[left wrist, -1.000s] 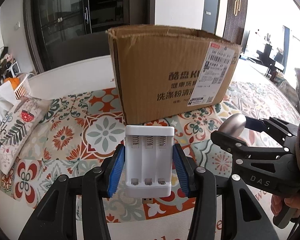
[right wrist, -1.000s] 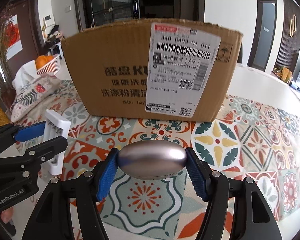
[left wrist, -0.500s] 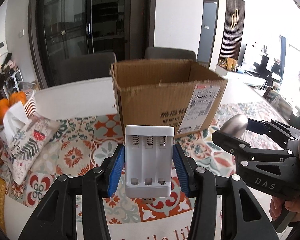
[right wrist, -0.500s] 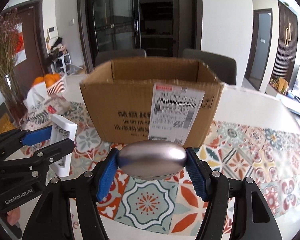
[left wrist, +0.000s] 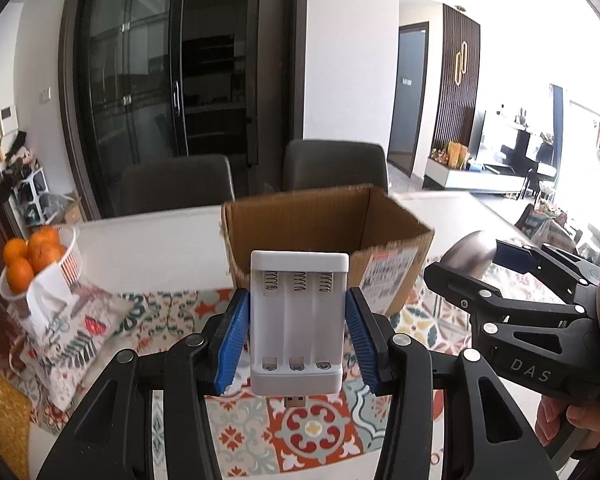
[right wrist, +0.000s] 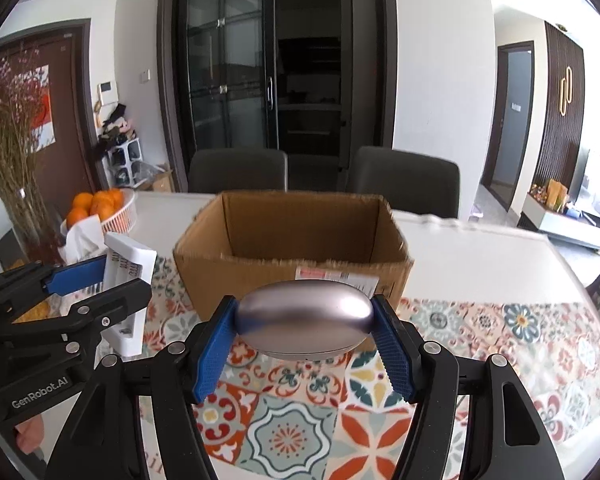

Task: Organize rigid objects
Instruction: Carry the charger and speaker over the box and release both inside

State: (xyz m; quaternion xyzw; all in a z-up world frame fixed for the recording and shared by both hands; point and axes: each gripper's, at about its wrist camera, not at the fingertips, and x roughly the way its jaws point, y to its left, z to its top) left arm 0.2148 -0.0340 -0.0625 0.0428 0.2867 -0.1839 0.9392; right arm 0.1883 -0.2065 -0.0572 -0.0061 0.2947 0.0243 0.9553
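Ahead of the hand-held gripper, past the white bench (right wrist: 480, 256) with its patterned tile cloth (right wrist: 500, 332), two dark chairs (right wrist: 404, 184) stand against it. Behind them rises a black glass-door cabinet (right wrist: 236, 80) set in white walls. A brown door (right wrist: 64, 128) lies far left; a slatted dark panel (right wrist: 564, 112) and bright daylight far right.

Left tongs (left wrist: 298, 330) clamped shut on a load, right tongs (right wrist: 304, 338) likewise, side by side, tilted downward
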